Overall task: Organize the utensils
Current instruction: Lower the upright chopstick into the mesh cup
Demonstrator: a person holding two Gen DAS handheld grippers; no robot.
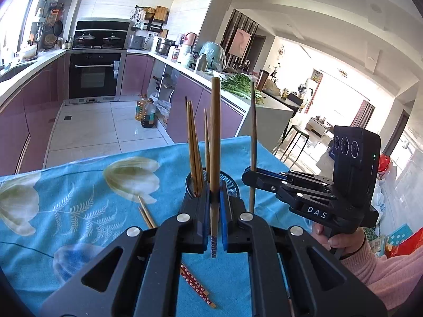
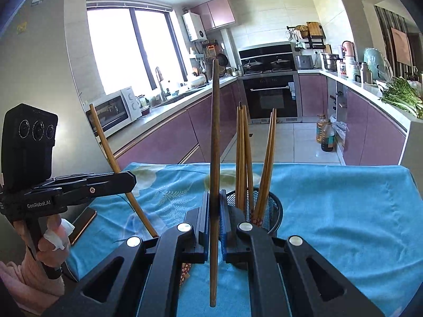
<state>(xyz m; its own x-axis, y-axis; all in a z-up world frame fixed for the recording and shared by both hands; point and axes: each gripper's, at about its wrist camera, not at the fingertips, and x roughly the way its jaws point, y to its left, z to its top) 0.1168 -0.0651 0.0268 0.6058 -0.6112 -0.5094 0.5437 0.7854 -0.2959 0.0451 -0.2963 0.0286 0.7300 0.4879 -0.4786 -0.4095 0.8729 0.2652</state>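
Nearest, the left gripper (image 1: 214,206) is clenched on a round wooden chopstick (image 1: 215,142) with a spiral-grooved tip, held upright. The right gripper (image 2: 214,211) clamps a second plain wooden chopstick (image 2: 214,158); its side reads "DAS", the left one's "GenRobot.AI". A red-patterned chopstick pair (image 1: 197,285) lies on the blue floral tablecloth (image 1: 79,185). Just beyond the jaws stands a black wire-mesh holder (image 2: 272,208) with more chopsticks upright inside.
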